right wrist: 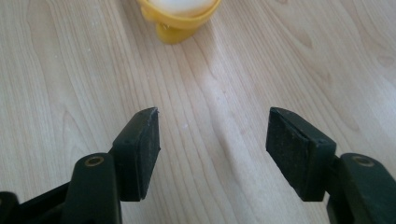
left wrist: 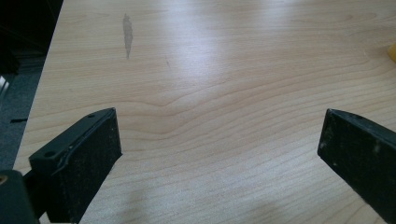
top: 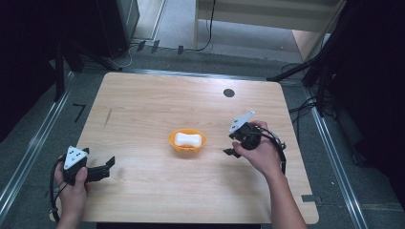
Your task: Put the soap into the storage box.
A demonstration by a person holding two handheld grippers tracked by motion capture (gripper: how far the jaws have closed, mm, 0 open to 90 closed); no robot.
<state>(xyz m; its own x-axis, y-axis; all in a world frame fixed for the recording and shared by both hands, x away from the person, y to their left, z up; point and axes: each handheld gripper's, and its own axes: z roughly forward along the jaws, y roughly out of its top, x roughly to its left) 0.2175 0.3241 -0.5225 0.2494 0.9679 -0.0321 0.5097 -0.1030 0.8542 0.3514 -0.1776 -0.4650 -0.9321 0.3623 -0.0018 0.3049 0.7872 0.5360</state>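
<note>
Near the orange bowl (top: 187,139), the right gripper (top: 231,151) reaches with open, empty jaws; next, close on its rim.

The right gripper (right wrist: 212,144) is holding its jaws apart over bare table (right wrist: 56,70) at the frame's bottom. A yellow bowl (right wrist: 180,21) is sitting top centre, holding something white (right wrist: 180,4).

Light wooden tabletop (top: 143,109) with rounded corners, bearing an orange bowl (top: 187,142) near its middle, a small dark round spot (top: 229,93), possibly a hole, toward the far edge.
</note>
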